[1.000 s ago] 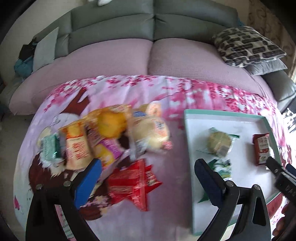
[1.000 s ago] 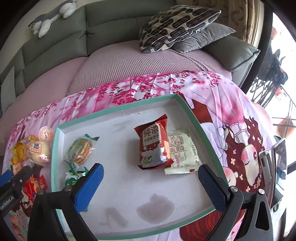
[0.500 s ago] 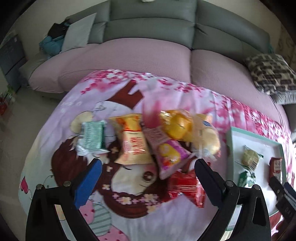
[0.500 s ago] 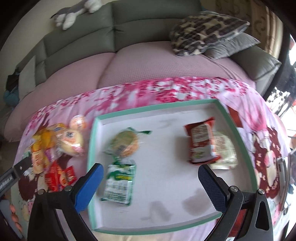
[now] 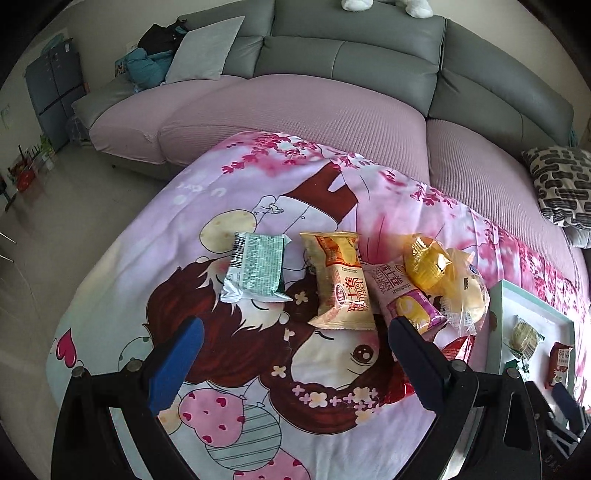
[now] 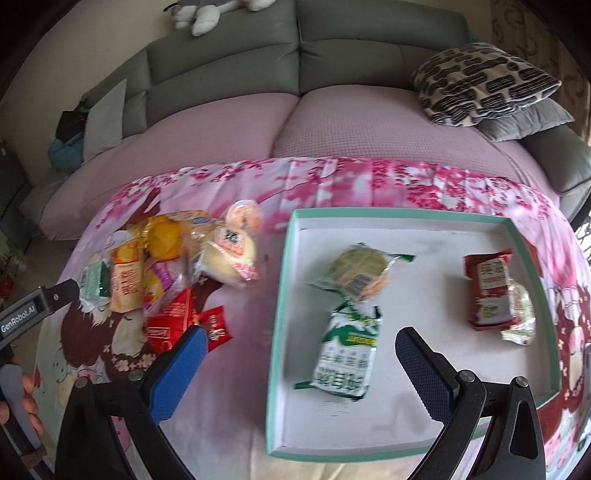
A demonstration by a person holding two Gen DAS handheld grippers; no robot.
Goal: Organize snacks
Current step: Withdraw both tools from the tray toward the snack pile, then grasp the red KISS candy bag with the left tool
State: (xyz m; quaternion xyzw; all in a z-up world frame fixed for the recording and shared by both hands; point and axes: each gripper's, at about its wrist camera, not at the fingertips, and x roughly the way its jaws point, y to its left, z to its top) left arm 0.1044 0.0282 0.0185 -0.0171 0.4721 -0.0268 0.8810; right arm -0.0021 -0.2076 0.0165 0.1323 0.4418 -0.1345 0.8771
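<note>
A pile of snacks lies on the pink cartoon cloth (image 5: 295, 192): a green packet (image 5: 256, 271), an orange packet (image 5: 341, 280), a pink-purple packet (image 5: 404, 299), a yellow cake (image 5: 424, 264), a bread bun (image 6: 231, 258) and red packets (image 6: 177, 321). My left gripper (image 5: 295, 352) is open and empty, just short of the green and orange packets. A teal-rimmed white tray (image 6: 284, 295) holds a round cracker pack (image 6: 360, 273), a green-white packet (image 6: 347, 356) and a red packet (image 6: 489, 293) over a pale one (image 6: 521, 314). My right gripper (image 6: 299, 363) is open and empty over the tray's left rim.
A grey sofa with pink seat covers (image 5: 295, 107) runs behind the table. A patterned cushion (image 6: 484, 79) lies at the right, and a plush toy (image 6: 207, 13) sits on the sofa back. The tray (image 5: 532, 321) also shows at the right of the left wrist view.
My left gripper has swung left, from the tray's edge to the snack pile. My right gripper has also shifted left, from the tray's middle to its left rim. Both stay open.
</note>
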